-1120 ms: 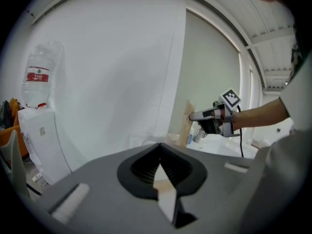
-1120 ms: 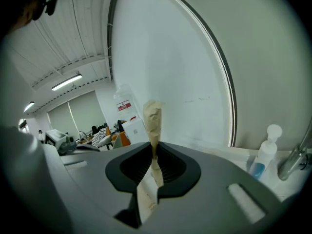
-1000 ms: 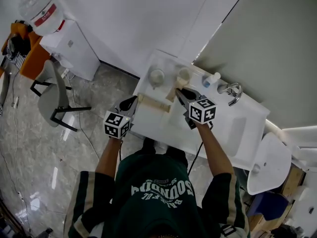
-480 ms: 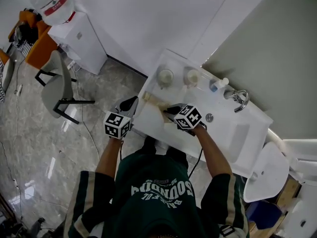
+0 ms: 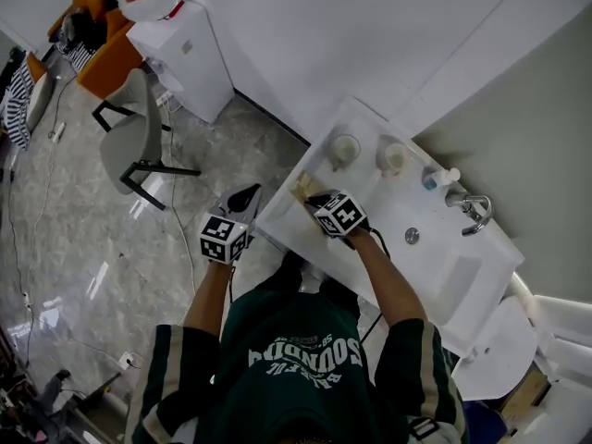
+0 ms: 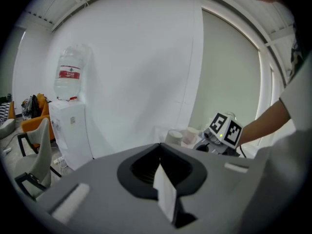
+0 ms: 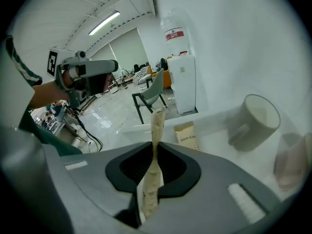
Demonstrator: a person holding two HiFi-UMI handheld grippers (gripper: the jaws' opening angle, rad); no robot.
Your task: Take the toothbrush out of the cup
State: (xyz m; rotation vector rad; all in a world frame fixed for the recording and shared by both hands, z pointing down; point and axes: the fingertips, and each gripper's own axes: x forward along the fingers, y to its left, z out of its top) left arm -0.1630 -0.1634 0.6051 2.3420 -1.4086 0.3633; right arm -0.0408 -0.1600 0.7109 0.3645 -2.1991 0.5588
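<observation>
1. the toothbrush [image 7: 157,126] looks like a thin, flat strip in a beige paper sleeve. i judge it light and fairly stiff along its length, yet apt to pivot or slide in a narrow pinch.
2. the safest hold, to my eye, is across its two flat faces, some way in from the end, so it cannot swing.
3. it is already clear of the cup [image 7: 257,117]. in the right gripper view it stands nearly upright to the left of the cup and apart from it.
4. the right gripper [image 7: 154,156] has its jaws clamped on the toothbrush's lower part, and the upper end pokes up past the tips.
5. a second beige packet [image 7: 187,135] lies flat on the counter [image 7: 214,133] just left of the cup, untouched.
6. the left gripper [image 6: 161,165] has its jaws together on nothing. it is well apart from the cup, beyond the right gripper.
</observation>
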